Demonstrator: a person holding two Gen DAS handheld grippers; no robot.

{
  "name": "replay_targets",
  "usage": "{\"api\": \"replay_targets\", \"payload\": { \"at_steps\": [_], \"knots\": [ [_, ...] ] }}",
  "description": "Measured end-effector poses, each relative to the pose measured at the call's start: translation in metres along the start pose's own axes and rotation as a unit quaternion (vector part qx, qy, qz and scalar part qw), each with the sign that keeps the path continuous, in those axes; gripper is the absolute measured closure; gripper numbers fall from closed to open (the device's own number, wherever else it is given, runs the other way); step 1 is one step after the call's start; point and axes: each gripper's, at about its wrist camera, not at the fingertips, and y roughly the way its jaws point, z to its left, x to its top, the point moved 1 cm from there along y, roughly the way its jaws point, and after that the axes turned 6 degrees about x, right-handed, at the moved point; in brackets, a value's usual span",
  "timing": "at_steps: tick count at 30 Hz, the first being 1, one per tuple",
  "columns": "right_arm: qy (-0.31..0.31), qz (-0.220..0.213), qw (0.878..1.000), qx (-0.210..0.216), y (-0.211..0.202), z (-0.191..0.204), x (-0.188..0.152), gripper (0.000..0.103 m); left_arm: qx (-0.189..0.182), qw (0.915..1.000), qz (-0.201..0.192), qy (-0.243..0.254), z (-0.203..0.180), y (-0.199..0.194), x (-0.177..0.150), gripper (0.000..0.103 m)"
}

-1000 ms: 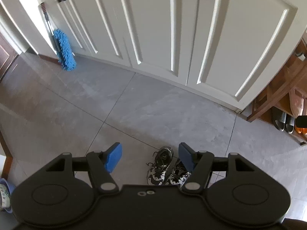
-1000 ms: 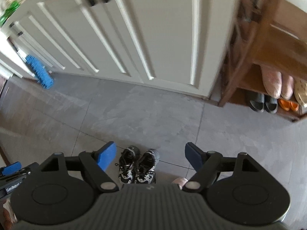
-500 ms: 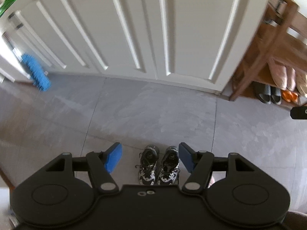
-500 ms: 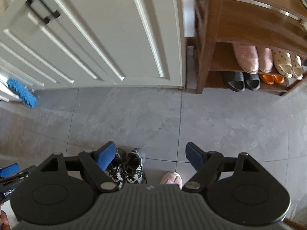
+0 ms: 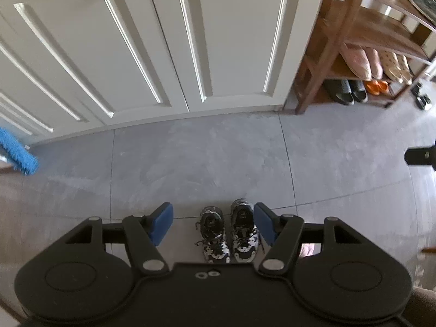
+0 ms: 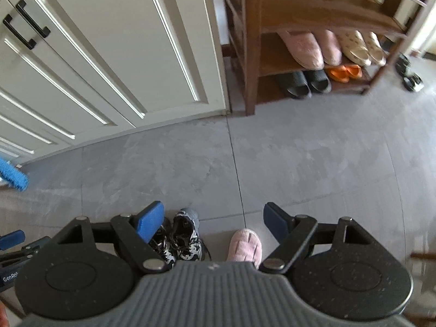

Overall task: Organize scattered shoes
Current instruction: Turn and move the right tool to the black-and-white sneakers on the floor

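A pair of black-and-white sneakers [image 5: 229,233] stands side by side on the grey tile floor, toes toward the white cupboard. My left gripper [image 5: 212,224] hangs open high above them, nothing between its blue pads. In the right wrist view the same sneakers [image 6: 179,238] lie low left, and a pink fuzzy slipper [image 6: 245,246] sits beside them. My right gripper [image 6: 214,220] is open and empty above both. A wooden shoe rack [image 6: 252,54] stands at the far right, holding pink slippers [image 6: 305,47], beige shoes [image 6: 359,46], black slides [image 6: 302,83] and orange sandals [image 6: 344,72].
White cupboard doors [image 5: 163,41] run along the back wall. A blue mop head [image 5: 17,154] leans at the far left. A loose dark shoe [image 6: 410,77] lies on the floor right of the rack. Bare grey tiles [image 6: 299,150] stretch between me and the rack.
Both views have swung to the right, bringing the shoe rack into fuller view and pushing the mop to the left edge. The pink slipper has come into the right wrist view. Both grippers stay open.
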Motion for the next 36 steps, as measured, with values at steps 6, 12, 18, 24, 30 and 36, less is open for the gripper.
{"api": "replay_targets", "payload": {
  "at_steps": [6, 12, 18, 24, 30, 36],
  "knots": [
    [0.004, 0.023, 1.0, -0.014, 0.026, 0.057, -0.044, 0.02, -0.003, 0.9997, 0.0, 0.026, 0.039, 0.022, -0.002, 0.038],
    [-0.007, 0.036, 0.999, -0.011, 0.063, 0.103, -0.071, 0.02, -0.006, 0.999, 0.015, 0.043, 0.061, 0.049, -0.011, 0.038],
    [-0.042, 0.055, 0.998, -0.011, 0.097, 0.122, -0.083, 0.02, -0.008, 0.9991, 0.033, 0.026, 0.068, 0.078, -0.016, 0.038],
    [-0.089, 0.077, 0.993, -0.012, 0.133, 0.125, -0.088, 0.02, -0.011, 0.9985, 0.054, -0.004, 0.07, 0.107, -0.025, 0.038],
    [-0.123, 0.094, 0.988, -0.018, 0.185, 0.12, -0.093, 0.02, -0.009, 0.9965, 0.082, -0.014, 0.075, 0.147, -0.04, 0.038],
    [-0.139, 0.122, 0.983, -0.016, 0.244, 0.117, -0.101, 0.02, -0.001, 0.9949, 0.1, -0.017, 0.074, 0.187, -0.049, 0.038]
  ]
}}
